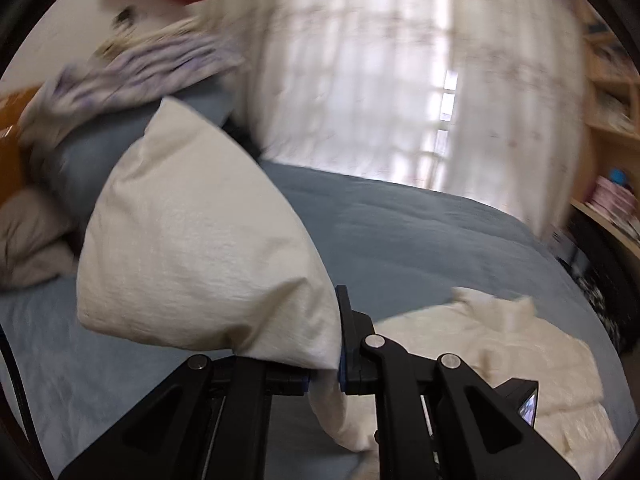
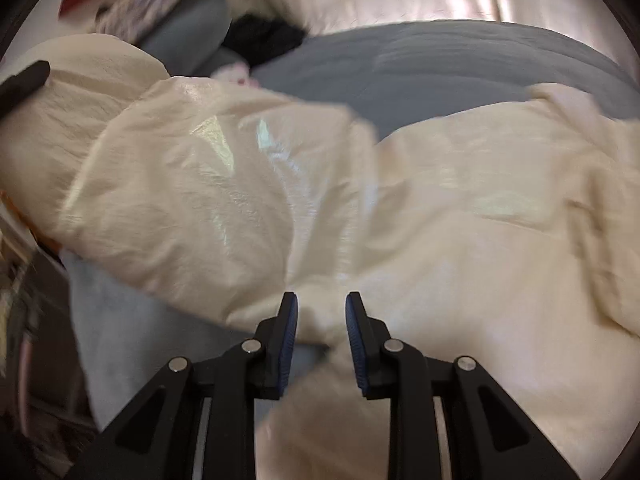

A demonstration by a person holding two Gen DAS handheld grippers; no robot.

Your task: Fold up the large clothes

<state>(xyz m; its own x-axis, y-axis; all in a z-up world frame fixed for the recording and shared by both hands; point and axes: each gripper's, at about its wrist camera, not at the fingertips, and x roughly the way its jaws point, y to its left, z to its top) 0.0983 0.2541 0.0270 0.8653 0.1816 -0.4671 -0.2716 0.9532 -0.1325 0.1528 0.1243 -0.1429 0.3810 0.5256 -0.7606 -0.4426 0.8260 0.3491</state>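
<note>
Left gripper (image 1: 325,360) jaws clamped on lifted fold of cream crinkled fabric garment (image 1: 208,256). Right gripper (image 2: 321,344) jaws parted above same garment, spread across blue-grey bed cover (image 2: 440,68).

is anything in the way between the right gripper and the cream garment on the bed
Nothing visible is. The right gripper is open, its jaws apart just over the cream garment spread on the blue bed cover, with fabric showing right between them. The left gripper is shut on another part of the garment, lifted up.
</note>
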